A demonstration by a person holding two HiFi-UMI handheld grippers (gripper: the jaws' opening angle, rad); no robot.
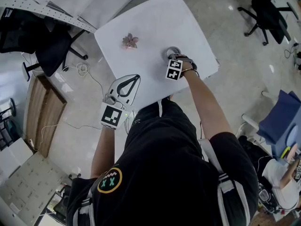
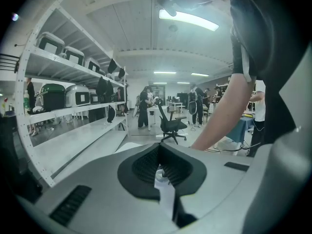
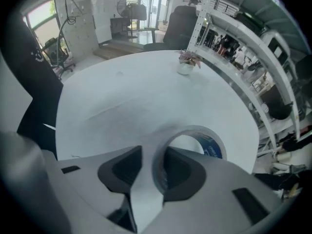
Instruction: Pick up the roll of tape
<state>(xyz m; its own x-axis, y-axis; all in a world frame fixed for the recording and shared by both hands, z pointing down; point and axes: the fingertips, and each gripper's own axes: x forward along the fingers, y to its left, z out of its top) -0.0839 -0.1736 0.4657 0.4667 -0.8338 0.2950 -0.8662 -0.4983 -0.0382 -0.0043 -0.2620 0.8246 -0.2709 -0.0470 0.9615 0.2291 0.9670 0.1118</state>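
Note:
The roll of tape [image 1: 172, 51], pale with a blue-printed core, lies flat on the white table [image 1: 155, 18] toward its right side. My right gripper [image 1: 175, 58] points steeply down over it. In the right gripper view the tape [image 3: 207, 139] has its near wall between the jaws: the right pad sits inside the ring against the wall, and the left pad stands outside with a strip of table showing between it and the wall. My left gripper [image 1: 136, 76] hovers at the table's near edge, its tips together and nothing in them; in its own view my left gripper [image 2: 158, 147] faces the room.
A small pink flower ornament [image 1: 130, 40] sits on the table to the left of the tape, also in the right gripper view as a flower ornament [image 3: 187, 60]. Office chairs [image 1: 51, 46] [image 1: 265, 8], a metal shelf [image 1: 42, 6] and floor cables [image 1: 82, 69] surround the table.

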